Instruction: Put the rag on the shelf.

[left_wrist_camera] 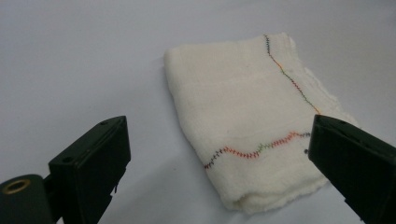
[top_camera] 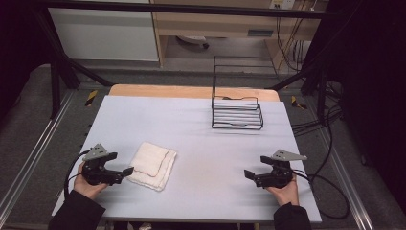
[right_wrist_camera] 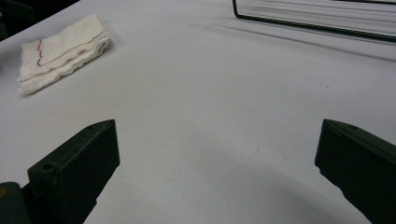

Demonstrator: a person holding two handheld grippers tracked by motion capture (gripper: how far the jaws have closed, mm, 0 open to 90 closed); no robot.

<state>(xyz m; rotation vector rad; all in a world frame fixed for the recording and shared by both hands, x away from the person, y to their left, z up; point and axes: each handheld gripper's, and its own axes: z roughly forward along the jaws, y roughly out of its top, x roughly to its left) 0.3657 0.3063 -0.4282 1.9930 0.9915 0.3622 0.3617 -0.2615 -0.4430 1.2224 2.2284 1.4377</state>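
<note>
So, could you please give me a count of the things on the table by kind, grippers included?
Folded cloth: 1
Black wire rack: 1
Handheld grippers, left gripper and right gripper, both open: 2
Total: 4

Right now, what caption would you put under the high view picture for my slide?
Two open grippers, left gripper and right gripper, rest apart on a table beside a folded cloth.
</note>
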